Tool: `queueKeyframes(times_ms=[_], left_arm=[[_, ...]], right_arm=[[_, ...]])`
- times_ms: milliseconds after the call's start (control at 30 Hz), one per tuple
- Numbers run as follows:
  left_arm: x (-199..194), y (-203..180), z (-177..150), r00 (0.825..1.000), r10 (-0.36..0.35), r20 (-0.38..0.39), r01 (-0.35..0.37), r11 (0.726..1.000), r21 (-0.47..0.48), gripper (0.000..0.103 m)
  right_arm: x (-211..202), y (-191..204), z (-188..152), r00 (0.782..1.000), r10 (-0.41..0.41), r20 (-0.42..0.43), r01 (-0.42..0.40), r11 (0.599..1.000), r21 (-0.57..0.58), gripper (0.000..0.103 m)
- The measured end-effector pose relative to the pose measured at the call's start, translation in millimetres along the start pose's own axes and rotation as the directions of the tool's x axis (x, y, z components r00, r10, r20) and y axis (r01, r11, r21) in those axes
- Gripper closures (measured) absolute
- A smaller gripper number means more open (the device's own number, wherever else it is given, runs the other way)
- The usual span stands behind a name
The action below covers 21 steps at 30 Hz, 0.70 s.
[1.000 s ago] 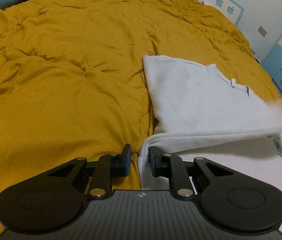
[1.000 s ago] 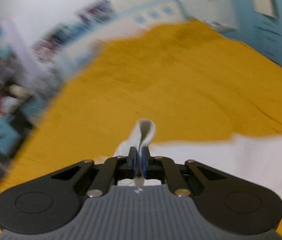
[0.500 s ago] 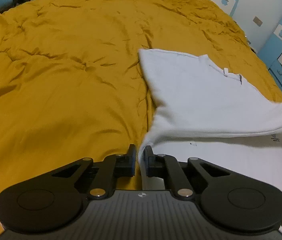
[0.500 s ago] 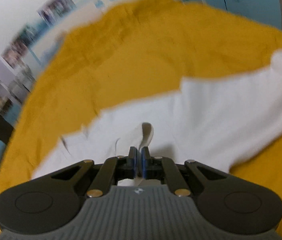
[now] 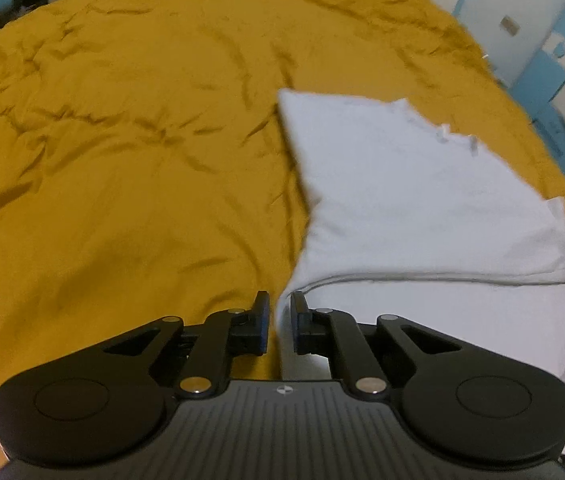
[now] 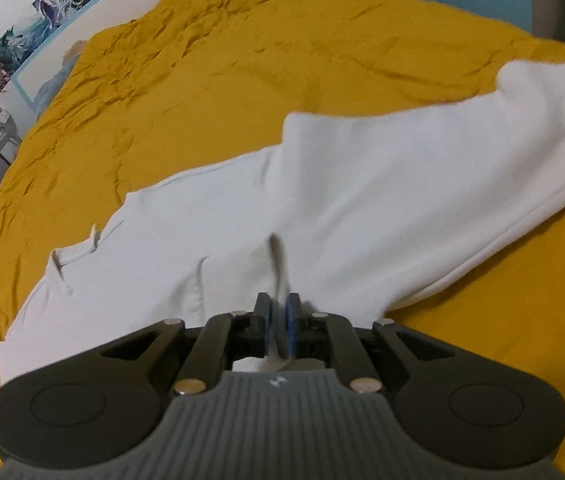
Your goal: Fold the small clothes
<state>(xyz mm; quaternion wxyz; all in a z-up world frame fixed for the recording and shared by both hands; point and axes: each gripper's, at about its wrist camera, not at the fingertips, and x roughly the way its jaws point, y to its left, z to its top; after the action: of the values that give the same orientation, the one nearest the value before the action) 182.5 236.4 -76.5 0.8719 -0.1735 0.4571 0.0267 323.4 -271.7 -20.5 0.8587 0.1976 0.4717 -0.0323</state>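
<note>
Clearly the risk now is in the letting go. The white shirt [image 5: 422, 184] lies on the yellow quilt [image 5: 122, 140], one half folded over the other, the folded edge running between the two tongs. The right gripper [image 6: 278, 320] stands nearly closed, a thin pinch of cloth between its pads; the gap is very slight. The left gripper [image 5: 279, 322] is narrow too, its jaws having just eased apart a little, with the shirt's corner standing in the gap — whether the pads press it I cannot tell. If either hand lifts away before the cloth is free, the corner would drag and the top layer would slide off square. The quilt is soft and creased — it may let the lower layer bunch under any sideways tug.
</note>
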Motion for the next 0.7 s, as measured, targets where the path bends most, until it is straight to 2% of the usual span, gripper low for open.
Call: queueKeyframes(times_ms=[67,167,200,233,333,500,633,700], left_arm=[[-5.9,1.0,5.2,0.998,-0.043,0.034,0.044,0.999,-0.009,0.083],[-3.9,2.3,19.9,0.995,-0.057,0.086,0.06,0.997,-0.038,0.081],[0.2,3.5,26.2,0.993,-0.059,0.102,0.066,0.996,-0.064,0.08],[4.7,5.2,31.9,0.991,-0.065,0.115,0.075,0.993,-0.09,0.079],[24.8,10.1,51.5,0.986,-0.068,0.154,0.095,0.979,-0.178,0.076],[64.8,12.8,75.8,0.983,-0.082,0.165,0.126,0.952,-0.28,0.076],[91.1,4.9,84.0,0.986,-0.077,0.147,0.117,0.952,-0.284,0.077],[96.2,1.5,84.3,0.988,-0.072,0.137,0.108,0.955,-0.278,0.094]], right_arm=[[-4.5,-3.4,4.8,1.0,-0.016,0.023,0.016,1.0,-0.002,0.096],[-16.4,-14.6,7.2,0.999,0.047,0.02,-0.048,0.999,0.021,0.092],[-18.3,-14.6,7.7,0.998,0.062,0.019,-0.062,0.998,0.018,0.089],[-19.7,-13.4,7.8,0.997,0.073,0.021,-0.074,0.997,0.011,0.081],[-18.0,-9.0,8.7,0.994,0.111,0.017,-0.111,0.994,-0.01,0.078],[6.0,3.3,14.3,0.992,0.13,0.003,-0.13,0.991,-0.026,0.075],[27.1,12.4,21.2,0.994,0.113,0.005,-0.112,0.992,-0.049,0.071],[33.7,14.0,22.7,0.994,0.105,-0.01,-0.105,0.993,-0.052,0.101]])
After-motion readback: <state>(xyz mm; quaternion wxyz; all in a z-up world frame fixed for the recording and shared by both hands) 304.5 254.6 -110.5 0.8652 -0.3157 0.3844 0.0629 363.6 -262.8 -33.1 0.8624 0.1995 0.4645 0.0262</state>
